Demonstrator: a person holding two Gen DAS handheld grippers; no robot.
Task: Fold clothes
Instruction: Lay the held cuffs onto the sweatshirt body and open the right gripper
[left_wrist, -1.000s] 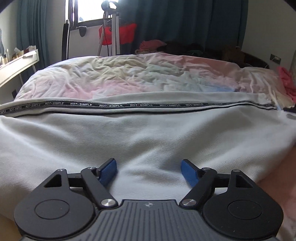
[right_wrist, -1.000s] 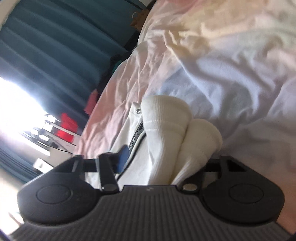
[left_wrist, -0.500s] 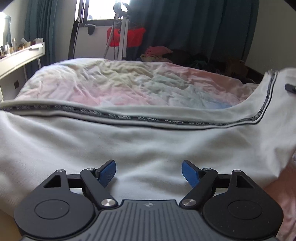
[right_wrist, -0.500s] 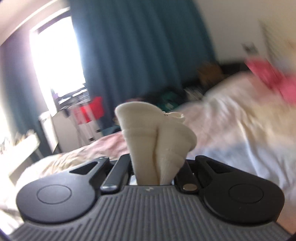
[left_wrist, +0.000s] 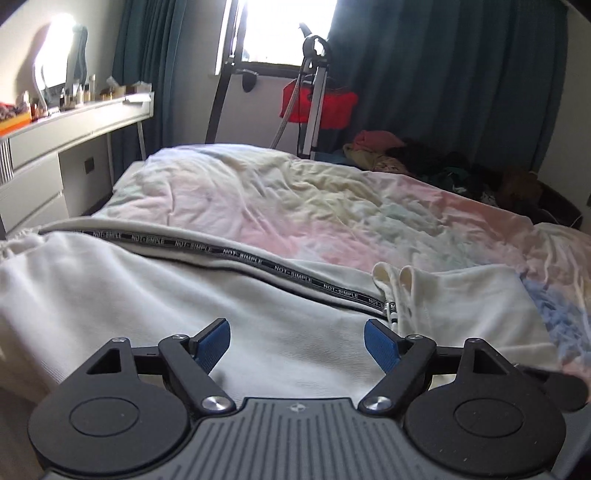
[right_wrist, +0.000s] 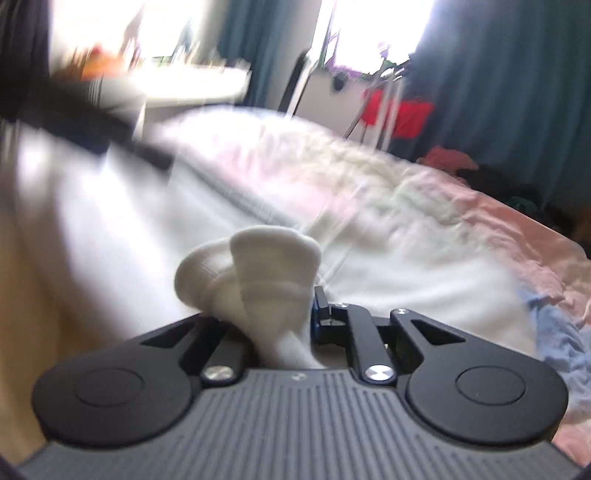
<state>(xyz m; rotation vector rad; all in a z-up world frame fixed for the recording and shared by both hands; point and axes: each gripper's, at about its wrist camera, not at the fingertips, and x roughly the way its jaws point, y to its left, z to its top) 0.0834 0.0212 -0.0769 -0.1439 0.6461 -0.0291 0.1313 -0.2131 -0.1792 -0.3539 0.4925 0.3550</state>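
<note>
A white garment (left_wrist: 155, 295) with a black band printed NOT-SIMPLE (left_wrist: 236, 256) lies spread over the bed. Its right end (left_wrist: 476, 306) is folded back over itself, with a bunched cuff (left_wrist: 391, 277) sticking up at the fold. My left gripper (left_wrist: 297, 339) hovers low over the cloth, open, its blue pads (left_wrist: 380, 343) holding nothing. In the blurred right wrist view my right gripper (right_wrist: 280, 321) is shut on a bunched end of the white garment (right_wrist: 266, 266), which bulges up between the fingers.
The bed (left_wrist: 295, 199) carries a crumpled pastel sheet. A white desk (left_wrist: 74, 125) with small items stands at the left. A stand with a red bag (left_wrist: 317, 103) is by the window, and a pile of clothes (left_wrist: 424, 155) lies before the dark curtains.
My right gripper has swung the garment's end up and over to the left, folding the right part back onto the cloth. My left gripper stayed open above the garment, its view tilting upward.
</note>
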